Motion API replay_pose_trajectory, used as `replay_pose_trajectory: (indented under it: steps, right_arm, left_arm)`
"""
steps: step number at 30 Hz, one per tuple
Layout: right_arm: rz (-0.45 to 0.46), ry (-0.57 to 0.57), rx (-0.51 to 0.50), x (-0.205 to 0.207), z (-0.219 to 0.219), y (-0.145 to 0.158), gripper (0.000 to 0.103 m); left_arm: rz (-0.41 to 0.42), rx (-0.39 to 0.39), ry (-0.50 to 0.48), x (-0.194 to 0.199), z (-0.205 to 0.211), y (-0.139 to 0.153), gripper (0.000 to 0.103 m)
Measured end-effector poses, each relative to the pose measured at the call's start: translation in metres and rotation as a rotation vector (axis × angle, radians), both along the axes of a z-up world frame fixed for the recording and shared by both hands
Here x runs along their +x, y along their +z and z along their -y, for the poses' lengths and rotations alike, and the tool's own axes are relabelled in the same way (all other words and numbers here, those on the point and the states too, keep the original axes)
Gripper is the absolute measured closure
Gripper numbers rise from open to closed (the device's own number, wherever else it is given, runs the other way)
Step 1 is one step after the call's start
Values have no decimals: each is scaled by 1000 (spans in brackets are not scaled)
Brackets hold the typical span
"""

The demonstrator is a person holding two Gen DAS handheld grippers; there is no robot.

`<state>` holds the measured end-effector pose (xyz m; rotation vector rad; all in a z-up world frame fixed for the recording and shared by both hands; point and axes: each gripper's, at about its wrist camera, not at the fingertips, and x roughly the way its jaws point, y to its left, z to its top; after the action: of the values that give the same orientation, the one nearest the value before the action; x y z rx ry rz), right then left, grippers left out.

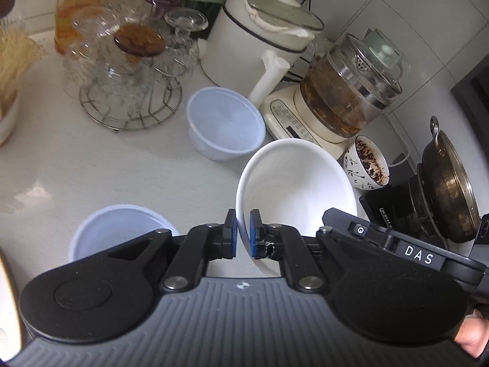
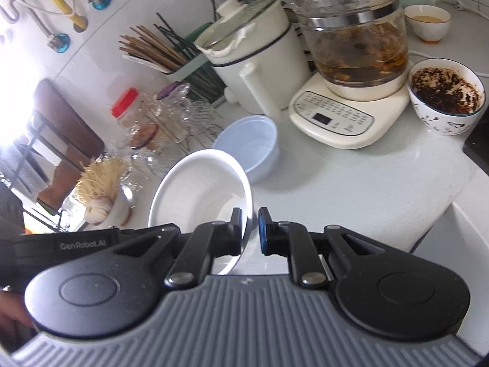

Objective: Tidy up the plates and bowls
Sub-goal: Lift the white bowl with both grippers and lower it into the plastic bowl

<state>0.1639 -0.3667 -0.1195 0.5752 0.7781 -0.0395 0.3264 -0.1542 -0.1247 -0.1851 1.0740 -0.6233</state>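
Both grippers, left gripper [image 1: 243, 234] and right gripper [image 2: 250, 232], clamp opposite rims of the white bowl [image 1: 293, 180], with the translucent bowl [image 1: 226, 122] just beyond on the desk [image 1: 91, 165].

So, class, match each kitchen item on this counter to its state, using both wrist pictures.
Items:
1. white bowl
2. patterned bowl
3. translucent plastic bowl
4. glass kettle

States:
A. standing empty on the counter
B. smeared with dark residue
C. rim clamped by both grippers
D. holding brownish liquid

Pairs: 1-C, 2-B, 3-A, 4-D
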Motion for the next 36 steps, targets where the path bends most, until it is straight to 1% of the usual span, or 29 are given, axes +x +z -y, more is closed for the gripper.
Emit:
replay_pose_trajectory:
  steps: [10,18,21,24,27,36]
  right_arm:
    - [18,69,6,12,-27,11,89]
    - [6,169,-6,27,-53,14,89]
    - [-1,219,-17,35,-63,16,89]
    - [-20,263,-9,43,-72,16,88]
    - [-36,308,-41,51,-82,12,88]
    - [-123,373,-40,59,-98,-13,88]
  left_arm:
    - [9,-32,73,-8,-43,9,94]
    - [11,-47,173,-14,-77,8,94]
    - [4,-73,223,-16,-93,8,94]
    - [16,-68,266,-19,-103,7,94]
    - [14,-59,300,-20,-111,2,94]
    - [-37,-15,343,-28,-123,-24,94]
